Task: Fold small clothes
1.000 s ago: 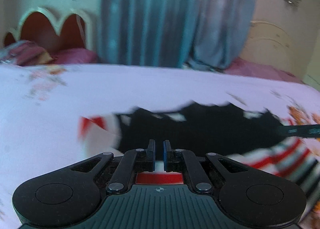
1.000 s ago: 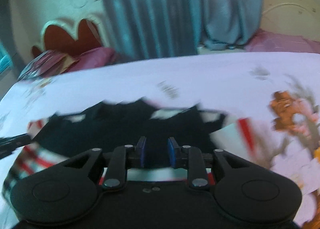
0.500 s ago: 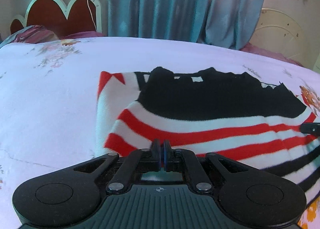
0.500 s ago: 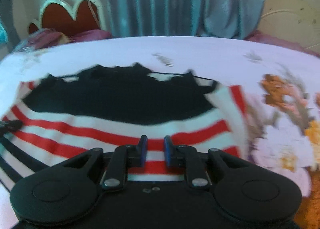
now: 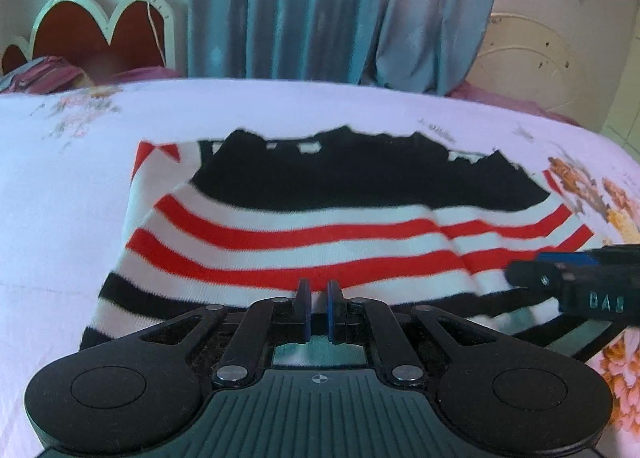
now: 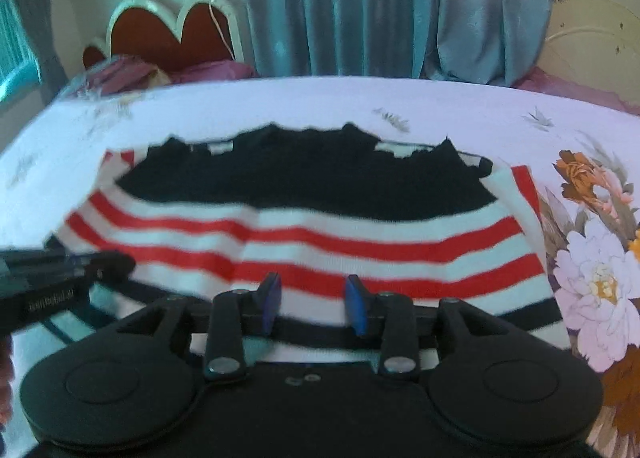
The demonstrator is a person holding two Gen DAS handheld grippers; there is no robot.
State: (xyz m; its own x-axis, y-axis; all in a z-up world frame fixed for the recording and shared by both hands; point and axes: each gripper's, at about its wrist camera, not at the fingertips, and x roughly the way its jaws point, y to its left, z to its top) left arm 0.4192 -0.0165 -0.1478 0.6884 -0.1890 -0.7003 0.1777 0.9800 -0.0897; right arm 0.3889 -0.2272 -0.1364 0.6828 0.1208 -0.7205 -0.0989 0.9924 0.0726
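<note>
A small knitted garment (image 5: 320, 226) with red, white and black stripes and a black upper part lies folded on the white floral bedsheet (image 5: 60, 198). It also shows in the right wrist view (image 6: 320, 234). My left gripper (image 5: 319, 312) sits at the garment's near edge, jaws a small gap apart with nothing between them. My right gripper (image 6: 313, 306) is wide open over the near hem. Each gripper shows at the edge of the other's view: the right one in the left wrist view (image 5: 580, 286), the left one in the right wrist view (image 6: 60, 270).
The bed runs far back to a red scalloped headboard (image 5: 100, 34) with pink pillows (image 6: 132, 72). Blue-grey curtains (image 5: 340, 10) hang behind the bed. A cream rounded bed end (image 5: 532, 54) stands at the back right. Flower prints (image 6: 592, 258) mark the sheet to the right.
The garment's near striped half came down flat over the black part. Both grippers pulled back to the near hem; the left jaws parted slightly and the right jaws opened wide.
</note>
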